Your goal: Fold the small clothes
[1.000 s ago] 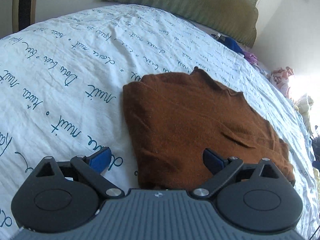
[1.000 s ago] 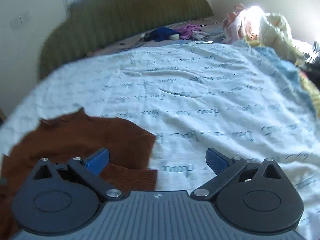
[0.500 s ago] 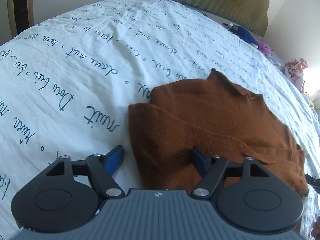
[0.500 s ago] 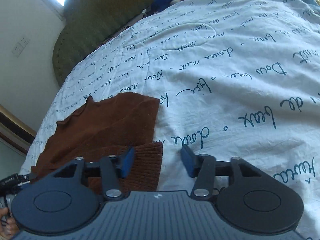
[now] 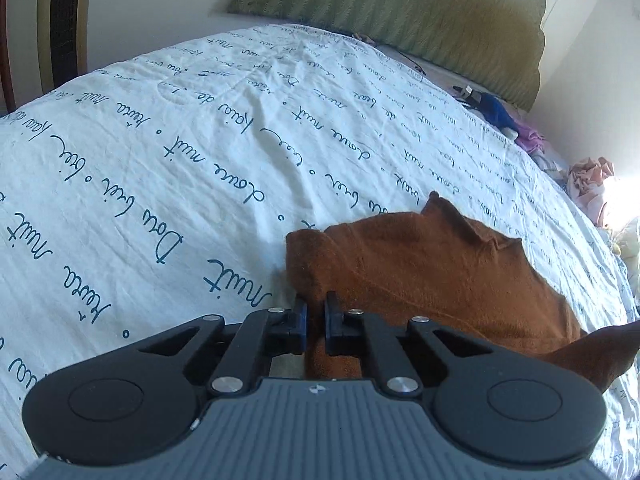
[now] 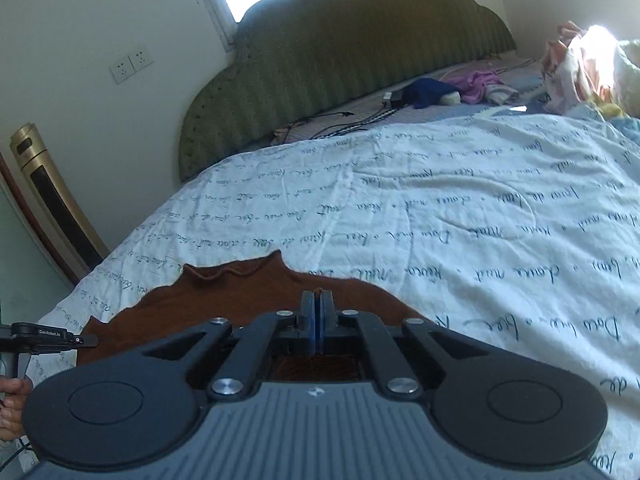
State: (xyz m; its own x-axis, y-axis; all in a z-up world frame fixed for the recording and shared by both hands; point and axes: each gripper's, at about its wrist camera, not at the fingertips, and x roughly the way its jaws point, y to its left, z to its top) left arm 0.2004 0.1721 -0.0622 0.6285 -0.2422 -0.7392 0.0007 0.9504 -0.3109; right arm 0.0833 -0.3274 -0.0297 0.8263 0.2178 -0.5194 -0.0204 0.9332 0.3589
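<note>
the brown knit garment (image 5: 440, 272) lies on the white bedspread (image 5: 160, 152), rust-coloured and fuzzy, partly folded, with a pointed tip sticking up at its far edge. the left gripper (image 5: 315, 322) is clenched on the garment's near left edge, cloth bunched between its blue-padded fingers (image 5: 303, 320). the right gripper (image 6: 316, 322) is pinched tight on the garment's (image 6: 240, 292) near right edge, a wisp of brown thread showing at the tips. the bedspread carries lines of teal cursive script; "nuit" is legible, the rest too loose to read surely. a small label at the left of the right view reads roughly "genrobot.ai". a green padded headboard (image 6: 352, 44) stands at the far end.
</note>
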